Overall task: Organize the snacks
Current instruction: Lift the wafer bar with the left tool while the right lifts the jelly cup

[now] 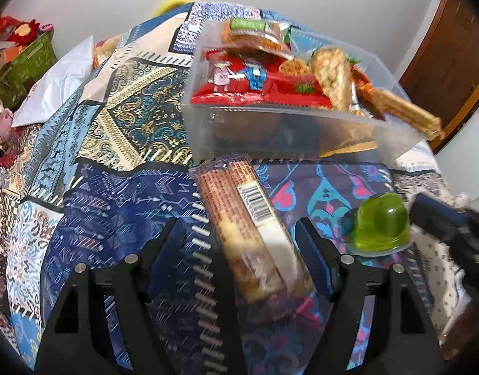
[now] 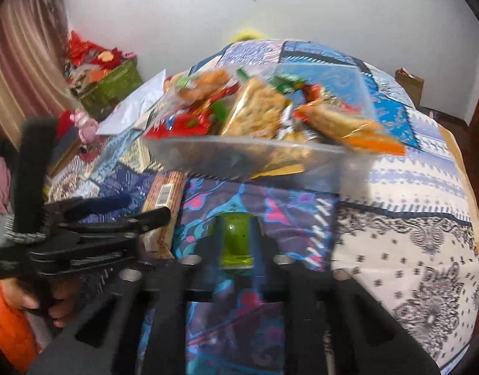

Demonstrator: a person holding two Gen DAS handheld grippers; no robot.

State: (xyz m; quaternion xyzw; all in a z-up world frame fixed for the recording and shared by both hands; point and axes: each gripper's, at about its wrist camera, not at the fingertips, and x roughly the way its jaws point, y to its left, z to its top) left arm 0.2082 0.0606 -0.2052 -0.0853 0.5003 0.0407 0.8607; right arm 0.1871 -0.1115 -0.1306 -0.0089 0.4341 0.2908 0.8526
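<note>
A clear plastic box (image 1: 270, 131) full of snack packs stands on the patterned bedspread, ahead of both grippers; it also shows in the right wrist view (image 2: 270, 159). My left gripper (image 1: 239, 250) is open, its jaws on either side of a wafer pack (image 1: 248, 225) lying on the bedspread. The wafer pack shows in the right wrist view (image 2: 164, 200) too. My right gripper (image 2: 236, 240) is shut on a green jelly cup (image 2: 236, 237). The green jelly cup (image 1: 380, 222) also shows at the right of the left wrist view.
A white pillow (image 1: 58, 84) and a green storage box (image 1: 23, 65) with clutter lie at the far left. A wooden door (image 1: 442, 62) stands at the right. The bedspread (image 2: 411, 203) stretches to the right of the box.
</note>
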